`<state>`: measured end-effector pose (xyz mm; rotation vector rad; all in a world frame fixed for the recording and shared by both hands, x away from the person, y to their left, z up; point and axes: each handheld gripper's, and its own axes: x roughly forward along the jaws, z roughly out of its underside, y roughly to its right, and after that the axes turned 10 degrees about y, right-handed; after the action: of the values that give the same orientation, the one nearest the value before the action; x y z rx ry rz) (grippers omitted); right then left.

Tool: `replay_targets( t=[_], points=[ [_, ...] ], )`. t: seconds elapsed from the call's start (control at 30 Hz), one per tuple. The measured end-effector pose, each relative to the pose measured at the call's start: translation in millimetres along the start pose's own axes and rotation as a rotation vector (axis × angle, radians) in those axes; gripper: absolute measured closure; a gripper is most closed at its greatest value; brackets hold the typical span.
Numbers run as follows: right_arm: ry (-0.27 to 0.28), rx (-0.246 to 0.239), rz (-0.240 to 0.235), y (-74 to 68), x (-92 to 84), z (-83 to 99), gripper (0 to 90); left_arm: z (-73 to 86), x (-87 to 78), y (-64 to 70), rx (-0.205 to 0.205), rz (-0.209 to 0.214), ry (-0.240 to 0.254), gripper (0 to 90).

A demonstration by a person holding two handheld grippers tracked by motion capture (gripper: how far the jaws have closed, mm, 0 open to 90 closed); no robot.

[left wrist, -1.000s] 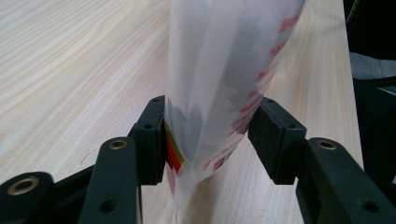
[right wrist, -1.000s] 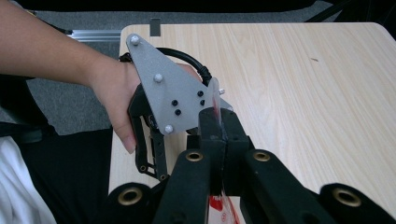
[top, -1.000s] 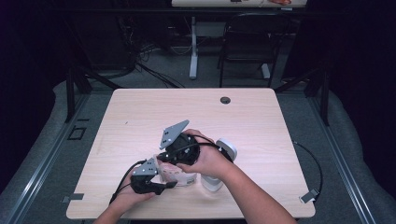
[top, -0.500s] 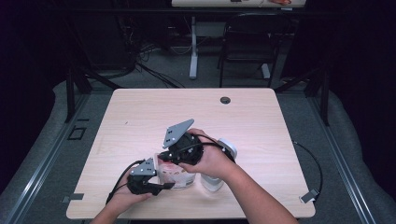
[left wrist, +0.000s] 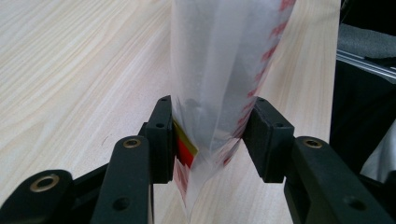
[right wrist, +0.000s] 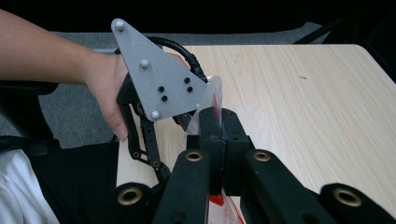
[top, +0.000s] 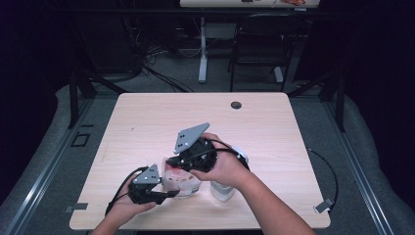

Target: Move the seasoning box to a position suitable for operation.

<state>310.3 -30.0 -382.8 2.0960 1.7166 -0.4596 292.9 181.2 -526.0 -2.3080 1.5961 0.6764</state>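
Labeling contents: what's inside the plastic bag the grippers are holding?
Through the translucent plastic bag, only a dim dark shape by the left gripper; frosted film hides what it is. Right gripper pinches the edge.

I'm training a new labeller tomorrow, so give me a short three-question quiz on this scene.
1. True or false: the right tool is clamped shut on an edge of the plastic bag.
2. What sits between the jaws of the left tool? A) a sponge B) the plastic bag C) nothing
3. What colour are the stripes printed along the bag's edge?

Key
1. True.
2. B. Those jaws have just been closing, the bag is between them, and both pads appear to touch it.
3. Red.
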Motion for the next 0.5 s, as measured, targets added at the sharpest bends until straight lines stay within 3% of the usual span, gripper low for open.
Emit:
replay_targets(
  t=[0.2, 0.5],
  points=[
    [0.003, -0.012, 0.007, -1.0, -7.0, -0.8, 90.0, -5.9, -3.3, 2.1, 0.015, -0.009, -0.02, 58.3],
    [0.009, -0.006, 0.021, 0.6, -17.2, -0.8, 90.0, -17.8, -8.0, 1.5, 0.025, 0.018, -0.058, 58.6]
  ],
)
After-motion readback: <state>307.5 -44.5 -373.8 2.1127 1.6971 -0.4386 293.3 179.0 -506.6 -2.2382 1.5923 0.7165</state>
